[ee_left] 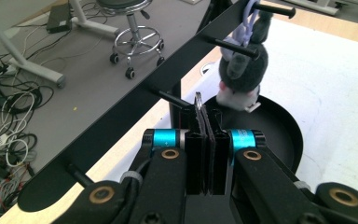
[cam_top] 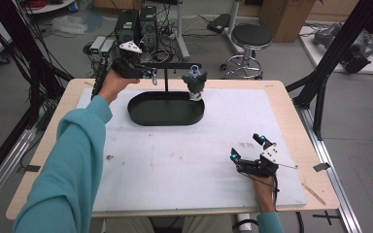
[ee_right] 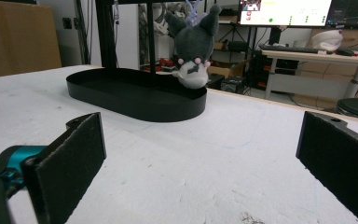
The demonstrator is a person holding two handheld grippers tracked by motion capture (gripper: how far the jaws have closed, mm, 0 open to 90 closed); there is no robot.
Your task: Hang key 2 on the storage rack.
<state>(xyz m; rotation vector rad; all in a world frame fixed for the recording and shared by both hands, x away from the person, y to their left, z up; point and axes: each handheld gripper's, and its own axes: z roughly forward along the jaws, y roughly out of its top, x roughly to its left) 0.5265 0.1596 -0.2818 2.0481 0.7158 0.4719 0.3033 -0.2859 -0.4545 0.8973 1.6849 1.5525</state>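
Note:
A black oval tray [cam_top: 141, 115] [ee_left: 286, 133] [ee_right: 121, 88] stands at the back of the table, and from it rises a post with a black crossbar [cam_top: 175, 65] [ee_left: 135, 105] that carries short pegs. A grey plush toy [cam_top: 194, 82] [ee_left: 242, 70] [ee_right: 193, 46] hangs by a cord from a peg at the bar's right end. My left gripper [cam_top: 148, 73] [ee_left: 205, 130] is at the bar's left end, shut on a thin metal ring [cam_top: 154, 76] [ee_left: 198, 100] just beside a peg. My right gripper [cam_top: 246, 148] [ee_right: 200, 163] rests low at the table's front right, open, nothing between its jaws.
A white mat [cam_top: 175, 160] covers most of the wooden table. Behind the table stand a stool [cam_top: 251, 36] and computer boxes [cam_top: 136, 24] with cables on the floor. Black frame struts [cam_top: 320, 92] stand at the table's right edge.

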